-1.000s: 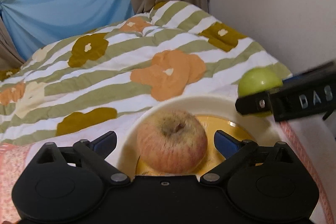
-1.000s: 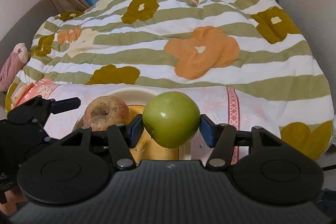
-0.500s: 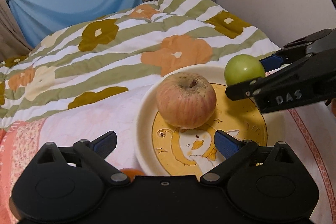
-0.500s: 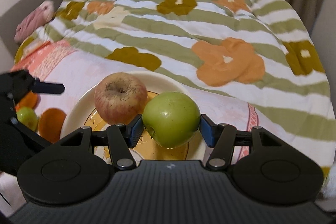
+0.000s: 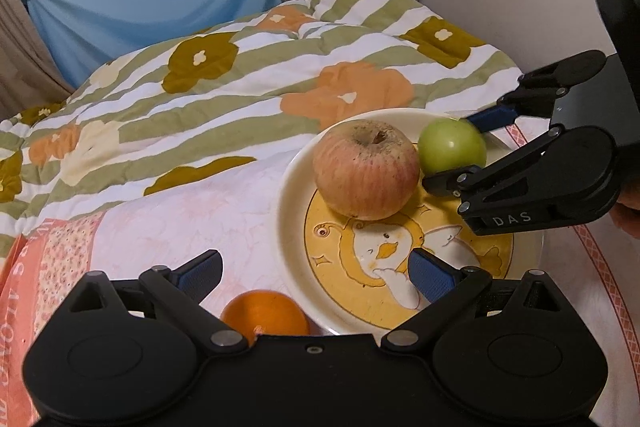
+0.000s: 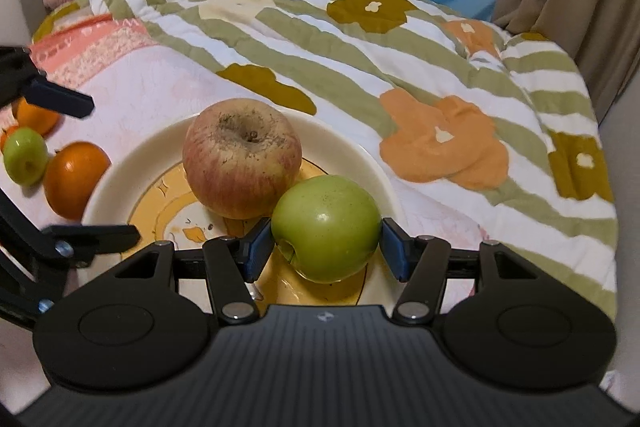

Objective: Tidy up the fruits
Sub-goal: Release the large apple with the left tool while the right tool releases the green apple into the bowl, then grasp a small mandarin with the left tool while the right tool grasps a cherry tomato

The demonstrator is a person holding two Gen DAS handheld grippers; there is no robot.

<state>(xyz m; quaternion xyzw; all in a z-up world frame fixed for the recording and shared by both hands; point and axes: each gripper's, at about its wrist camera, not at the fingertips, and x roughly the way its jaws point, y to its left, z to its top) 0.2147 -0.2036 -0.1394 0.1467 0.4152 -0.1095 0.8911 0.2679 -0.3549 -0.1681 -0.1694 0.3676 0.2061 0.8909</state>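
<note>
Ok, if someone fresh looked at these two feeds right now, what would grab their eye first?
Probably the green apple clamped in the right gripper, held over the near side of the duck-patterned plate. Right beside it, the big red apple already sits on that plate. Then the leftover fruit off to the plate's left on the pink cloth: an orange and a small green apple, with the left gripper open above them.

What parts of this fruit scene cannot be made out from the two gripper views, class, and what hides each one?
- Left wrist view: most of the orange is hidden behind the left gripper body.
- Right wrist view: whether the green apple touches the plate; the apple hides its own underside.
- Right wrist view: another orange fruit, partly behind a black finger.
</note>
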